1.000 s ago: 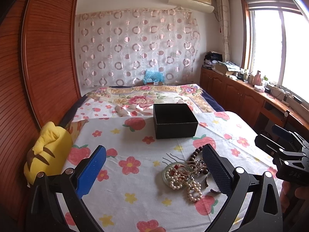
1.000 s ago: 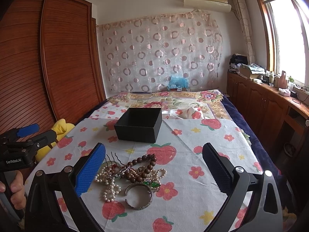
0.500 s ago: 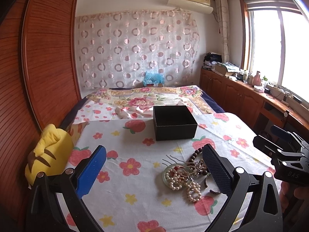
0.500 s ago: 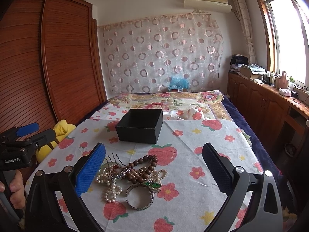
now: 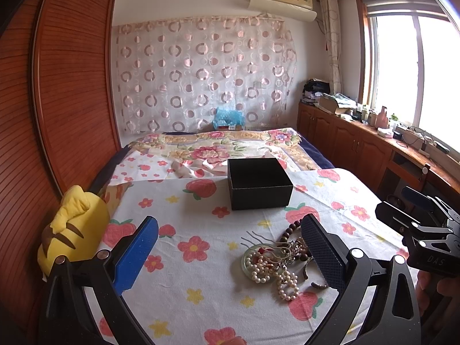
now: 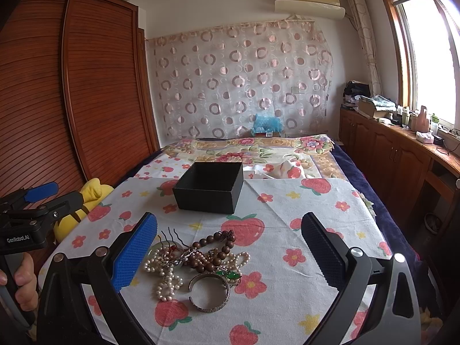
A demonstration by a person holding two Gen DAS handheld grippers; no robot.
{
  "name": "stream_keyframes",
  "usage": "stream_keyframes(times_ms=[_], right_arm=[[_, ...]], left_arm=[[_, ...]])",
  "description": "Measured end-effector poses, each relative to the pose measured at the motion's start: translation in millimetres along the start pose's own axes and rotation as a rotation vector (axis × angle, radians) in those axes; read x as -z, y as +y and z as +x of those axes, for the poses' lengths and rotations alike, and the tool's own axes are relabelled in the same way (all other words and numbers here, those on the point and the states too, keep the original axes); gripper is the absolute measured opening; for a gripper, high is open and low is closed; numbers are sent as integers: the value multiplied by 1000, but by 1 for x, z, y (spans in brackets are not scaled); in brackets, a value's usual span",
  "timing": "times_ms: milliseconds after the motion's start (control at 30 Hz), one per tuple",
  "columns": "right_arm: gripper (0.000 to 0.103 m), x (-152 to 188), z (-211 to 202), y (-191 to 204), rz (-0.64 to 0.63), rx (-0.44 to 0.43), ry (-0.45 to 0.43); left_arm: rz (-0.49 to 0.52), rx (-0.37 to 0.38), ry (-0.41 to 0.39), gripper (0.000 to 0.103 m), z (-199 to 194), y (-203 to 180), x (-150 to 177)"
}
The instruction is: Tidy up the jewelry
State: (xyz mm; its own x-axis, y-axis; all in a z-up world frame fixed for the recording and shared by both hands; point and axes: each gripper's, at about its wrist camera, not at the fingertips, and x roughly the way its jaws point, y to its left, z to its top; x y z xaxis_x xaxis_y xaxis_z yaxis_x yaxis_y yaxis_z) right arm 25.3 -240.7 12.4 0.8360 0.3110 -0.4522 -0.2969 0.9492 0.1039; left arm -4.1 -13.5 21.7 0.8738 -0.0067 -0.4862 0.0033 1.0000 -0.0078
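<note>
An open black box stands on the fruit-print cloth. Nearer to me lies a tangled jewelry pile: pearl strands, brown wooden beads, a silver cuff bangle, a green pendant and a hair comb. My left gripper is open and empty, the pile beside its right finger. My right gripper is open and empty, hovering over the pile. Each gripper also shows at the other view's edge.
A yellow plush toy lies at the cloth's left edge by the wooden wardrobe. A floral blanket covers the bed behind the box. Wooden cabinets with clutter run under the window on the right.
Both views have shifted very slightly; the box and pile sit a touch higher in the right wrist view. Both grippers stay open and the jewelry has not moved.
</note>
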Motion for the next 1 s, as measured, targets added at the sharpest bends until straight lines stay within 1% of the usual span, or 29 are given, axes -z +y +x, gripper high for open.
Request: stream_keyframes(times_ms=[267, 667, 900, 1000], right_arm=[[101, 0, -1, 0, 0, 0, -3], [101, 2, -1, -1, 1, -1, -2], [101, -11, -5, -3, 2, 1, 12], [101, -4, 3, -2, -12, -8, 33]], left_arm=[[-3, 16, -11, 96, -1, 5, -5], [-1, 16, -13, 96, -3, 4, -3], [1, 22, 21, 96, 8, 6, 5], [13, 28, 47, 96, 17, 6, 12]])
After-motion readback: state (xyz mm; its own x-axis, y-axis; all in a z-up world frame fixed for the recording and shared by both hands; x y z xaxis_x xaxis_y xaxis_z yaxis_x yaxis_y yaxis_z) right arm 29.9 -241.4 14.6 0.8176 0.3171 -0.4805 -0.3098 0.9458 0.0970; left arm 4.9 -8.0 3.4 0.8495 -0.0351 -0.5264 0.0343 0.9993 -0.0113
